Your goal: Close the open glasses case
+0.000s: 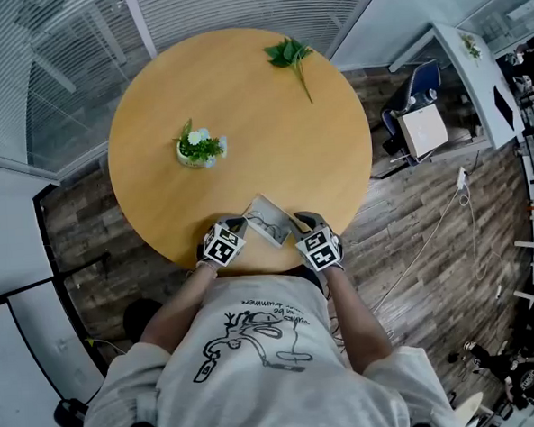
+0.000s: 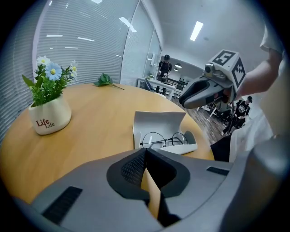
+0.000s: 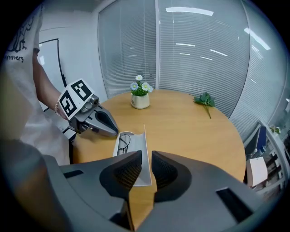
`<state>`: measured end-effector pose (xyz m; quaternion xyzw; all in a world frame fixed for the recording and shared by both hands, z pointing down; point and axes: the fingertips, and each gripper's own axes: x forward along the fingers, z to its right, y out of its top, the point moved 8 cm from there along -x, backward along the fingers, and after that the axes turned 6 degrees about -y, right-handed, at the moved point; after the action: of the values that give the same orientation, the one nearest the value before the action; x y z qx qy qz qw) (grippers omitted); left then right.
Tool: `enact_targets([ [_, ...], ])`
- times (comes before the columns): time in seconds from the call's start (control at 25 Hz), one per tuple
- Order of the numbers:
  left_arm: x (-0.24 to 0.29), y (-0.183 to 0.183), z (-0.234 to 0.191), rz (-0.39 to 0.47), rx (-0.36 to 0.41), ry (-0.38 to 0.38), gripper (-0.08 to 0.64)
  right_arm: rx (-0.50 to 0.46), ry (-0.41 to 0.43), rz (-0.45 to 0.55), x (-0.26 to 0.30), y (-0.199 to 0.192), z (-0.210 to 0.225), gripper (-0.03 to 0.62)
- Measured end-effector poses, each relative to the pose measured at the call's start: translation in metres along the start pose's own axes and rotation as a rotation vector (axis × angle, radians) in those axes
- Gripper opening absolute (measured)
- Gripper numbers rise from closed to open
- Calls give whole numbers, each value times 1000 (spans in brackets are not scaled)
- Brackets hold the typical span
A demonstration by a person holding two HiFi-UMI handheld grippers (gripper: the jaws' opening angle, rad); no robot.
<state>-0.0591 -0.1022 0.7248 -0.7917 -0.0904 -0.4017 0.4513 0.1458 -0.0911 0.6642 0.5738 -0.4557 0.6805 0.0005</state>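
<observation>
Two hand-held grippers flank the open pale grey glasses case (image 1: 269, 221). It lies near the person's edge of the round wooden table (image 1: 242, 101), lid raised, with thin wire-rimmed spectacles (image 2: 165, 138) inside. The left gripper (image 2: 146, 152) has its jaws closed together on nothing, and the case sits just ahead and to their right. The right gripper (image 3: 146, 158) holds its jaws a narrow gap apart. The case's near end shows in that gap, though contact cannot be told.
</observation>
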Motion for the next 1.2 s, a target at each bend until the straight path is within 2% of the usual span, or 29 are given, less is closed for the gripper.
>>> enact_targets([
  [0.48, 10, -1, 0, -21, -8, 4, 20, 34, 24, -46, 20, -18, 5, 75],
  [0.6, 10, 0, -1, -23, -3, 10, 20, 37, 34, -54, 25, -19, 5, 57],
  [0.68, 11, 0, 0, -35, 12, 15, 20, 34, 40, -56, 26, -21, 4, 25],
  [0.88, 12, 0, 3, -56, 69, 21, 20, 35, 47, -52, 27, -23, 5, 21],
  [1.2, 13, -1, 1, -43, 40, 22, 20, 46, 27, -28, 25, -25, 1, 23],
])
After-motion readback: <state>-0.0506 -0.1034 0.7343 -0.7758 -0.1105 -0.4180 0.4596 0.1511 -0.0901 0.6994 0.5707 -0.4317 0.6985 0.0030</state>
